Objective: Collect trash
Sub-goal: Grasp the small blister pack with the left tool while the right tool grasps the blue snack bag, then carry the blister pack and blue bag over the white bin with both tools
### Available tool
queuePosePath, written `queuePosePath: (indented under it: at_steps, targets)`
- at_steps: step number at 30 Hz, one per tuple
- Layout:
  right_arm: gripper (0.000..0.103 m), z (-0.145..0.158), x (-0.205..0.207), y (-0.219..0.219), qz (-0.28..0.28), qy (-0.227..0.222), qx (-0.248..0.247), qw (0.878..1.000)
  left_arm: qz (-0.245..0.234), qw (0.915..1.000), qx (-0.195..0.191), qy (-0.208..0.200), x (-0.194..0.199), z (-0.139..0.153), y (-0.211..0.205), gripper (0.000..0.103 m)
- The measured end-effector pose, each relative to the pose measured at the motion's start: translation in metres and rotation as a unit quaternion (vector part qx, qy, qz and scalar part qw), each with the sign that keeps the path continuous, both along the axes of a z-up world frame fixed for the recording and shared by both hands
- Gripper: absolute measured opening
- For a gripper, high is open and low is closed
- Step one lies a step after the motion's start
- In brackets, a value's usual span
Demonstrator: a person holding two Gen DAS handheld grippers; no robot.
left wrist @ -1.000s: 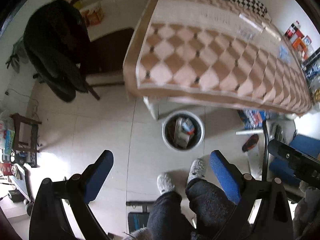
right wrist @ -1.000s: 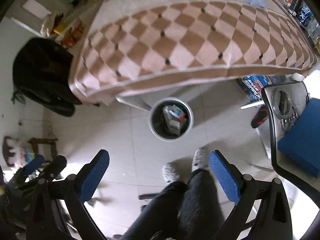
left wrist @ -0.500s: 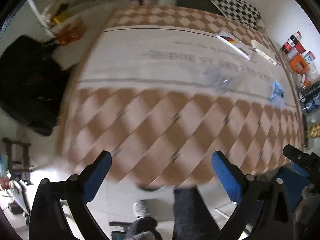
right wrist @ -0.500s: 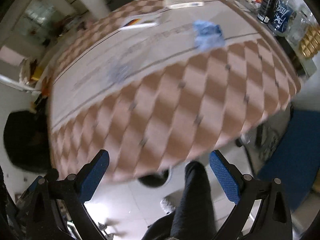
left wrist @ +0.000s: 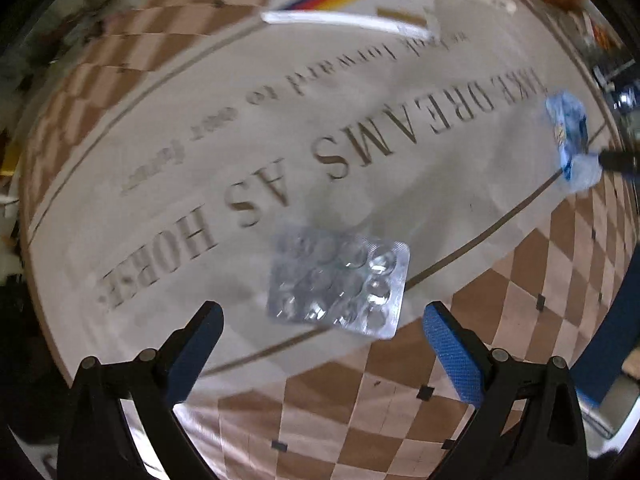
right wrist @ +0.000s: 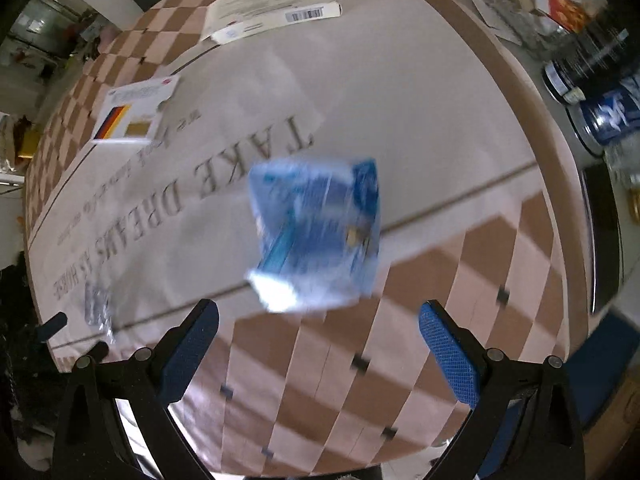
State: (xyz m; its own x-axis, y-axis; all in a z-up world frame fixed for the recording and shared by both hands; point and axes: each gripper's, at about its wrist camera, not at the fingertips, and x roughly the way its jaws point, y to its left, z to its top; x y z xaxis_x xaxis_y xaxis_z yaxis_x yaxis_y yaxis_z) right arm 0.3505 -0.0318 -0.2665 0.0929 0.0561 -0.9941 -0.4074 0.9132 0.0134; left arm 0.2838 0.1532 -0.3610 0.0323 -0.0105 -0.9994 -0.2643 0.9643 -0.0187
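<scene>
An empty silver blister pack (left wrist: 340,284) lies flat on the tablecloth (left wrist: 400,160), just ahead of my open left gripper (left wrist: 320,344), which holds nothing. A crumpled blue plastic wrapper (right wrist: 316,232) lies on the cloth in front of my open right gripper (right wrist: 320,344), also holding nothing. The same blue wrapper (left wrist: 572,140) shows at the far right in the left wrist view, and the blister pack (right wrist: 98,308) shows small at the left edge in the right wrist view.
A white carton with a black, red and yellow stripe (left wrist: 348,4) and a second white box with a barcode (right wrist: 272,8) lie farther back. Bottles and jars (right wrist: 592,80) crowd the right side beyond the table edge.
Both grippers rose from above the floor bin to the tabletop and closed in on it. The blister pack and the blue wrapper now lie right in front of them.
</scene>
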Motion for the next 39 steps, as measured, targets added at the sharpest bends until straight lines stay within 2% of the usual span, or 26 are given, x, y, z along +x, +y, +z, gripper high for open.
queuePosePath:
  at_steps: [5,10,11,12,13,16,17,18,22,25,30,33,39]
  targets:
    - [0.101,-0.014,0.025,0.008,-0.003,0.016,-0.008,1.000,-0.008,0.9994,-0.022,0.023,0.011,-0.018,0.002,0.102]
    - [0.101,-0.033,0.040,0.015,-0.001,0.024,-0.021,0.999,0.009,0.9997,-0.020,0.009,0.018,-0.016,0.013,0.101]
    - [0.101,-0.036,0.043,0.018,0.002,0.023,-0.024,0.999,0.014,0.9997,-0.022,0.006,0.018,-0.014,0.015,0.094]
    - [0.101,-0.038,0.045,0.021,0.004,0.021,-0.027,0.999,0.019,0.9995,-0.024,0.003,0.018,-0.013,0.017,0.083]
    - [0.101,-0.040,0.047,0.024,0.006,0.020,-0.032,0.999,0.023,0.9994,-0.025,0.002,0.018,-0.012,0.020,0.078]
    - [0.101,-0.046,0.049,0.032,0.009,0.017,-0.037,0.999,0.023,0.9994,-0.027,-0.001,0.017,-0.010,0.021,0.074]
    - [0.098,-0.047,0.048,0.036,0.010,0.015,-0.038,0.999,0.021,0.9994,-0.027,-0.002,0.016,-0.009,0.020,0.071]
    - [0.087,-0.048,0.046,0.038,0.013,0.009,-0.046,0.999,0.020,0.9994,-0.026,-0.002,0.015,-0.008,0.020,0.070]
    - [0.061,-0.044,0.033,0.044,0.026,-0.013,-0.051,0.998,0.029,0.9991,-0.031,-0.008,0.007,-0.003,0.020,0.068]
    - [0.048,-0.042,0.027,0.048,0.031,-0.006,-0.034,0.999,0.041,0.9984,-0.034,-0.018,-0.004,0.007,0.016,0.068]
    - [0.043,-0.032,0.008,0.050,0.042,-0.008,-0.008,0.999,0.058,0.9974,-0.018,-0.039,-0.021,0.034,0.008,0.068]
    - [0.043,-0.021,-0.013,0.052,0.054,-0.011,0.010,0.998,0.088,0.9942,-0.011,-0.061,-0.044,0.057,0.006,0.068]
    - [0.043,0.005,-0.083,0.058,0.084,-0.020,0.057,0.995,0.134,0.9860,-0.003,-0.099,-0.108,0.092,-0.016,0.068]
